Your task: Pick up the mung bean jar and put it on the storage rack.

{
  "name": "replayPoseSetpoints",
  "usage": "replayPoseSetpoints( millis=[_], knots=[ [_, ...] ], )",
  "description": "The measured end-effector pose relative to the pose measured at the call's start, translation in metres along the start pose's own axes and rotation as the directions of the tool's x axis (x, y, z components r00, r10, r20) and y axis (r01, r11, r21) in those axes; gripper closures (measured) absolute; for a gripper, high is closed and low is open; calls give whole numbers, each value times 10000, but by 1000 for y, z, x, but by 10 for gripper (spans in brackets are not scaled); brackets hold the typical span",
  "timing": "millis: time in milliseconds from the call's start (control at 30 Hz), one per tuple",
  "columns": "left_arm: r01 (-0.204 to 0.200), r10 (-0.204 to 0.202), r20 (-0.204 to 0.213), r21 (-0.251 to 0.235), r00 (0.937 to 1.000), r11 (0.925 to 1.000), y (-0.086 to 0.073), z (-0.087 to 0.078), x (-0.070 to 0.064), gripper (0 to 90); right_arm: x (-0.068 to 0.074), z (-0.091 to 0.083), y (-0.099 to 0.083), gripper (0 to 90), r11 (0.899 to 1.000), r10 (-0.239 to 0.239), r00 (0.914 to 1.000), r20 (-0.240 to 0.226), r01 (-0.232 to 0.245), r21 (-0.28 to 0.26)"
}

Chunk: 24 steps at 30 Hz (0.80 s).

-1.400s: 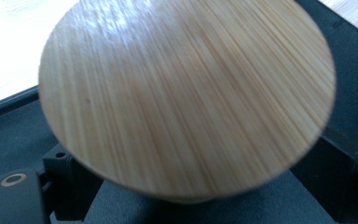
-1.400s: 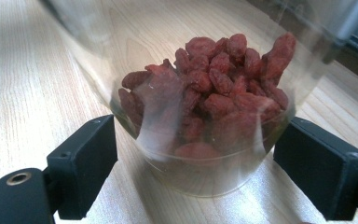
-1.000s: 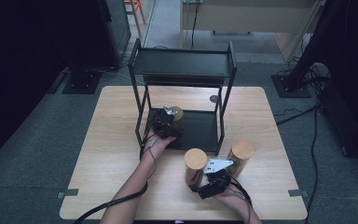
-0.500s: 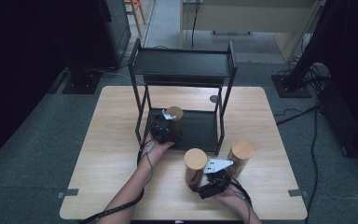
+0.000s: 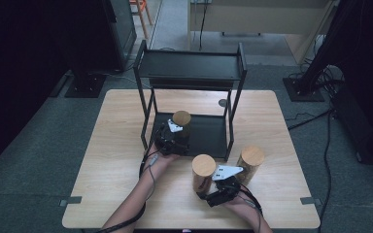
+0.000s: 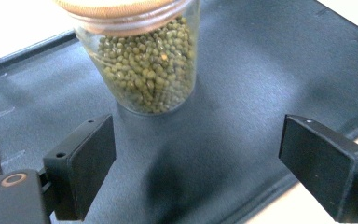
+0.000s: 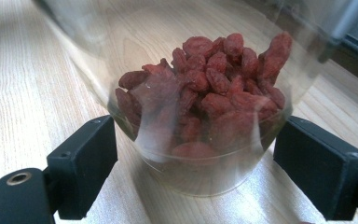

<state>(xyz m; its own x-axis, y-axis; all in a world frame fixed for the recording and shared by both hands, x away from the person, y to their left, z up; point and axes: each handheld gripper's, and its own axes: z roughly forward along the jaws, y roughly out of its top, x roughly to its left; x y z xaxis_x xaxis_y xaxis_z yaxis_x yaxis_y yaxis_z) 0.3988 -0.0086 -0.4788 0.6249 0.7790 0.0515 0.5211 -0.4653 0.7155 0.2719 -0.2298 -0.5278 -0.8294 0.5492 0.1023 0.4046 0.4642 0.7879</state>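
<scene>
A glass jar of green beans (image 6: 144,65) with a wooden lid (image 5: 181,118) stands on the black lower shelf (image 6: 242,74) of a rack (image 5: 190,70). My left gripper (image 6: 196,149) (image 5: 175,139) is open just short of that jar, with nothing between its jaws. A clear jar of red dried berries (image 7: 205,107) rests on the wooden table (image 7: 32,79). My right gripper (image 7: 196,158) (image 5: 219,188) is open around its base, the jaws set wide on either side. In the high view this gripper sits between two wooden-lidded jars (image 5: 204,169) (image 5: 250,159); which one it straddles I cannot tell.
The rack's front posts (image 5: 230,131) stand just beyond the two table jars, and its top shelf (image 5: 189,65) overhangs the lower one. Bare wood table (image 5: 107,145) lies to the left and the far right. Cables trail from both grippers toward the near edge.
My left gripper has drawn back toward the person from the bean jar, which stays on the lower shelf. The right gripper has hardly moved.
</scene>
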Motion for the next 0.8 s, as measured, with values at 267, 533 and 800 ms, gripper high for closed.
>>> replayPoseSetpoints(
  millis=[267,533,800],
  knots=[
    [-131,132,36,-293,9999,9995,-13,-9,-3,114,1,0,0,134,10000,-17,10000,65,18,-11],
    [-386,391,109,-451,9992,9982,-22,-16,-10,113,1,0,0,134,10000,-24,9999,102,25,-14],
    [-724,728,67,-488,9973,9962,-28,-22,-15,114,1,0,0,134,10000,-35,9999,149,35,-9]
  ],
)
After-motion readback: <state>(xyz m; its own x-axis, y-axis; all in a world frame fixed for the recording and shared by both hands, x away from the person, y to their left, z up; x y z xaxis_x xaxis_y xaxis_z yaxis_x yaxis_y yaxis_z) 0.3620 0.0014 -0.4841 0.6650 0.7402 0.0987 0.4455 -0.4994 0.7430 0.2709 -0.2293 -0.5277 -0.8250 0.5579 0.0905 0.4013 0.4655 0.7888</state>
